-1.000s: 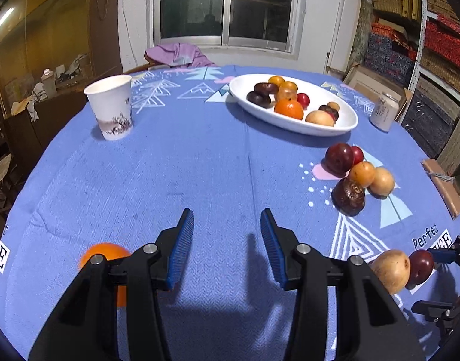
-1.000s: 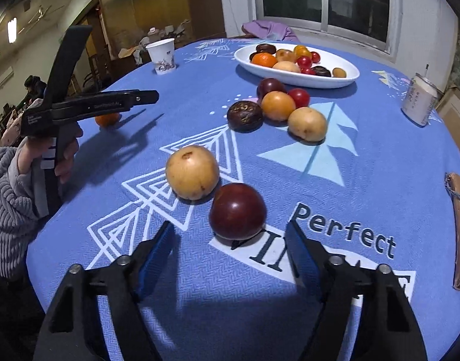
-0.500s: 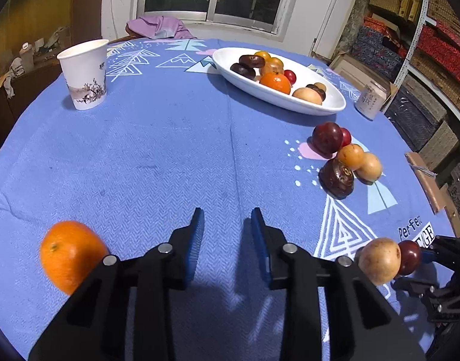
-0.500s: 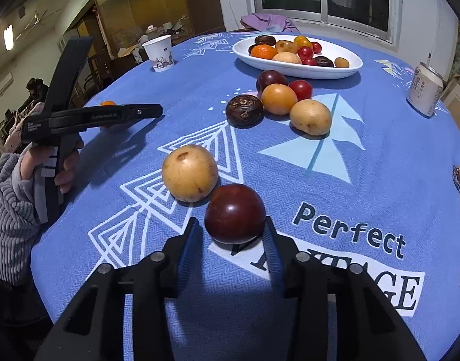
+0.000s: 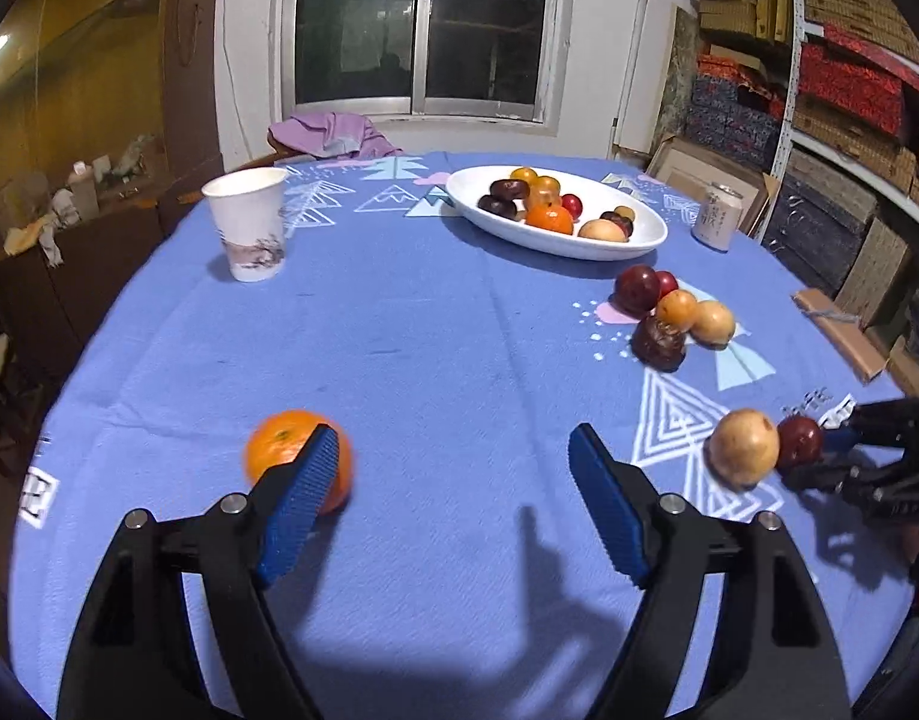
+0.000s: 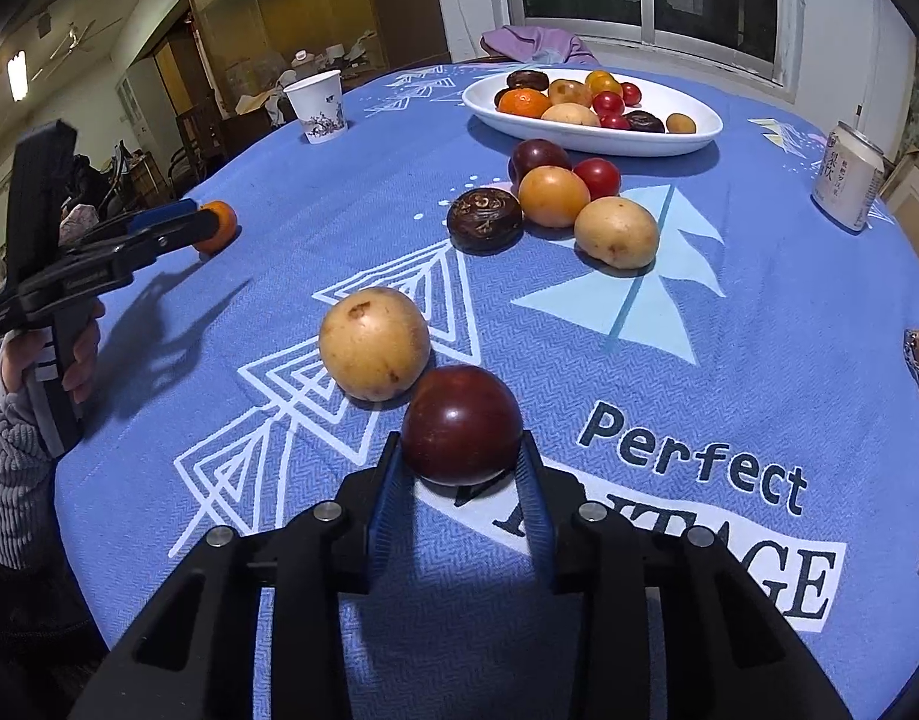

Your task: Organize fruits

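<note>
Grippers mid-sort | R gripper [image 6: 459, 492] pads, wide 1 s ago, now clamp dark red plum [image 6: 461, 423] on cloth beside yellow fruit [image 6: 374, 343] | L gripper [image 5: 453, 501], nrly shut 0.5 s ago, now spread wide by orange [image 5: 291, 456] | I judge plum ready to lift twd white dish [image 6: 639, 141].

Right gripper [image 6: 462, 474]: blue pads clamped on a dark red plum [image 6: 461, 423]. Yellow fruit [image 6: 374, 343] just ahead-left, touching it. Fruit cluster [image 6: 552, 195] farther ahead; white dish [image 6: 591, 135] beyond. Left gripper [image 6: 186, 222] far left, jaws apart at an orange [image 6: 220, 223].
</note>
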{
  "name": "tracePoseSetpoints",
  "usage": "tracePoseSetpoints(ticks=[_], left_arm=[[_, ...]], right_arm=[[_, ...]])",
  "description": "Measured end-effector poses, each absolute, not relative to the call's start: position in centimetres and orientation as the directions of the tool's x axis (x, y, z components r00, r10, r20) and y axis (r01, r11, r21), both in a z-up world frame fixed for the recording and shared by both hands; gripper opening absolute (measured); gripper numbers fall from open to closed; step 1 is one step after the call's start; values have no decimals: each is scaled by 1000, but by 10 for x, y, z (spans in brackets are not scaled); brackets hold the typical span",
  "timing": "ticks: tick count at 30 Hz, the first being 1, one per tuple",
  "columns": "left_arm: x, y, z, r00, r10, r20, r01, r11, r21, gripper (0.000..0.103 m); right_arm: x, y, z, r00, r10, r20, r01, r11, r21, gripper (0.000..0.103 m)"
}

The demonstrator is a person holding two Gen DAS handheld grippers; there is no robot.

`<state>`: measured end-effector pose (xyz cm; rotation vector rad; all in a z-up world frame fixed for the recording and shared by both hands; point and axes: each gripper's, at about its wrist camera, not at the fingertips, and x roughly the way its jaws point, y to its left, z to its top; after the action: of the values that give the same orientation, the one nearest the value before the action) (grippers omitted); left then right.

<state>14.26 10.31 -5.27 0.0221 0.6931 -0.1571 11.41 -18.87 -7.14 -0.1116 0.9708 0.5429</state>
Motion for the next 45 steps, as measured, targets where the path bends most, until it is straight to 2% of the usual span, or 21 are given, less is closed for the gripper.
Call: tracePoseSetpoints(ticks=[4, 6, 11, 12, 14, 15, 16, 19, 25, 26, 29, 32, 33, 34, 45], left_arm=[[133, 125, -52, 758, -90, -646, 117, 993, -1, 77], [140, 131, -56, 745, -38, -666, 84, 996, 38, 77], [166, 138, -70, 688, -7, -726, 66, 996, 53, 76], [170, 139, -72, 679, -6, -734, 65, 997, 52, 73], [179, 143, -79, 652, -7, -758, 51, 998, 34, 59], [182, 146, -81, 643, -2, -766, 33, 999, 25, 55], [183, 150, -81, 645, 0, -765, 15, 1000, 13, 47], [181, 159, -81, 652, -36, -758, 9, 999, -39, 46], [180, 151, -82, 650, -31, -760, 38, 999, -8, 46], [180, 151, -81, 649, -34, -760, 38, 999, -12, 47], [181, 151, -81, 647, -40, -761, 38, 999, -21, 47], [181, 151, -81, 647, -42, -761, 37, 999, -24, 47], [181, 152, -81, 648, -46, -760, 36, 999, -29, 47], [181, 152, -81, 649, -49, -759, 36, 999, -33, 46], [170, 115, -64, 696, -129, -706, 137, 989, -45, 46]], right_arm=[[115, -190, -72, 440, 397, -805, -484, 860, 160, 36], [115, -190, -72, 440, 397, -805, -484, 860, 160, 36], [115, -191, -72, 441, 393, -807, -485, 861, 154, 36], [115, -191, -72, 441, 394, -806, -485, 861, 156, 36], [115, -191, -72, 442, 396, -805, -484, 861, 157, 36], [115, -191, -72, 441, 396, -805, -484, 861, 158, 36], [115, -191, -72, 440, 397, -805, -484, 860, 160, 36], [115, -191, -72, 440, 398, -805, -484, 860, 160, 36], [119, -189, -71, 433, 407, -804, -481, 859, 176, 40], [120, -189, -71, 430, 413, -803, -477, 859, 187, 45], [125, -188, -71, 426, 428, -797, -464, 860, 214, 47], [125, -187, -69, 430, 441, -788, -467, 855, 224, 46], [124, -188, -68, 434, 449, -781, -470, 852, 229, 38], [122, -190, -65, 444, 458, -770, -474, 850, 232, 37], [116, -208, -61, 460, 479, -747, -461, 848, 260, 37]])
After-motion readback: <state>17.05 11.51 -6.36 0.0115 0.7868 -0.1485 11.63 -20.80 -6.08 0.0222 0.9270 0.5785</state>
